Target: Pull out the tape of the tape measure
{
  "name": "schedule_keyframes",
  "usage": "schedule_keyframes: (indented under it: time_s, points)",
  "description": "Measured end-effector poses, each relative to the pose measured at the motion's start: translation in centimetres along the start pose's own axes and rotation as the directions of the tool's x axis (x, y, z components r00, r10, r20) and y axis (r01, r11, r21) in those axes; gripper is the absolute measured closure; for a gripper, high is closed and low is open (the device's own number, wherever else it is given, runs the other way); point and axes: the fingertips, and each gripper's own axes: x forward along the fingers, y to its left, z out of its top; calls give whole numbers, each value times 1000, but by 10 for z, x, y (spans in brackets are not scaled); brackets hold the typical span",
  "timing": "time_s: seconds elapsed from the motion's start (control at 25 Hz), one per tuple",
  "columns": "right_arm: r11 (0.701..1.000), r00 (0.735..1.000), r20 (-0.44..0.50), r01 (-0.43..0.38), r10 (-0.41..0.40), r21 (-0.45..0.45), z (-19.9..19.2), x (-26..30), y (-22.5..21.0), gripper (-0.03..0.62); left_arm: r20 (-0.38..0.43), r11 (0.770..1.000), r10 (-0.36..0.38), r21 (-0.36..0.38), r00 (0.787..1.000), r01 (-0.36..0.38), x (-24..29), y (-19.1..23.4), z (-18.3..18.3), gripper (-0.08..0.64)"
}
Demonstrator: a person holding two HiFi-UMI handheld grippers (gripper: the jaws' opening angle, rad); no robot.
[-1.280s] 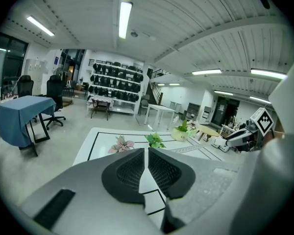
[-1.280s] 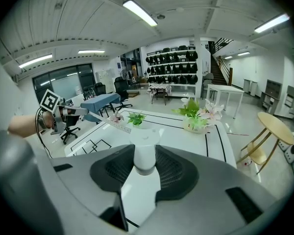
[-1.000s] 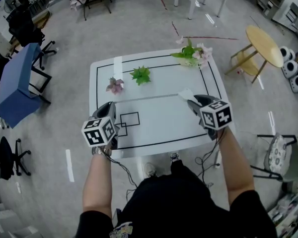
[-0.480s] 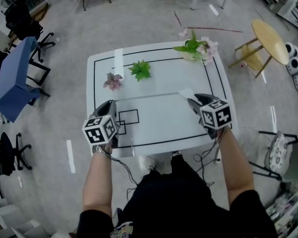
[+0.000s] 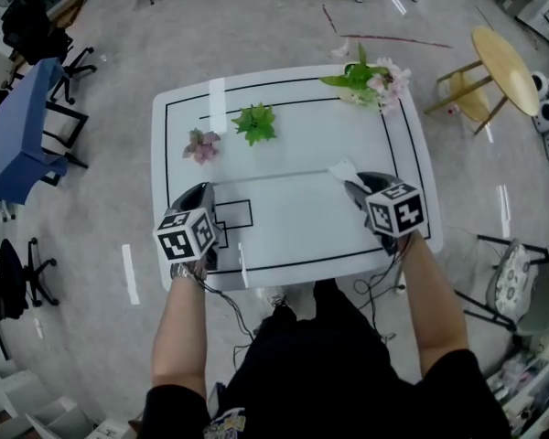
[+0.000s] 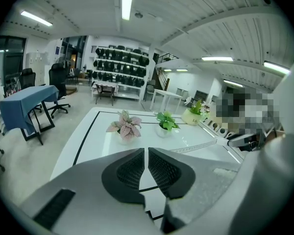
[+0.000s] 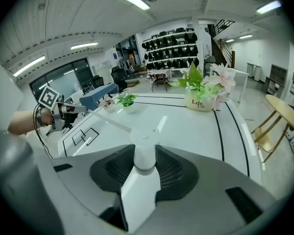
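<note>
A white tape measure case [image 7: 143, 173] sits between the jaws of my right gripper [image 7: 145, 148], which is shut on it; the case [image 5: 341, 171] also shows in the head view at the right gripper [image 5: 349, 181]. Its tape [image 5: 274, 177] stretches leftward above the white table [image 5: 293, 256] to my left gripper [image 5: 204, 195]. In the right gripper view the tape [image 7: 108, 122] runs to that far gripper. In the left gripper view the left gripper [image 6: 146, 152] has its jaws closed to a thin slit, and the tape [image 6: 198, 145] leaves from behind its right jaw.
On the table's far side stand a pink-leaved plant [image 5: 201, 144], a small green plant [image 5: 256, 123] and a flower pot [image 5: 371, 81]. Black rectangles [image 5: 233, 215] are marked near the left gripper. A round wooden table [image 5: 505, 58] and a blue-covered table [image 5: 18, 128] flank the table.
Both grippers have come down closer to the table top, with the tape still stretched between them. Their grips look the same.
</note>
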Motion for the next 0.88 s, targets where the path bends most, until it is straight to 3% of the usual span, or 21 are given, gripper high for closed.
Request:
schedule_keyframes:
  time_s: [0.48, 0.88]
  points:
    - [1000, 997, -72, -4, 5, 7, -20, 39, -10, 459, -83, 1000, 19, -22, 996, -21, 36, 16, -34, 535]
    - [999, 995, -95, 7, -11, -42, -29, 56, -11, 459, -123, 999, 41, -7, 992, -42, 52, 26, -47, 535]
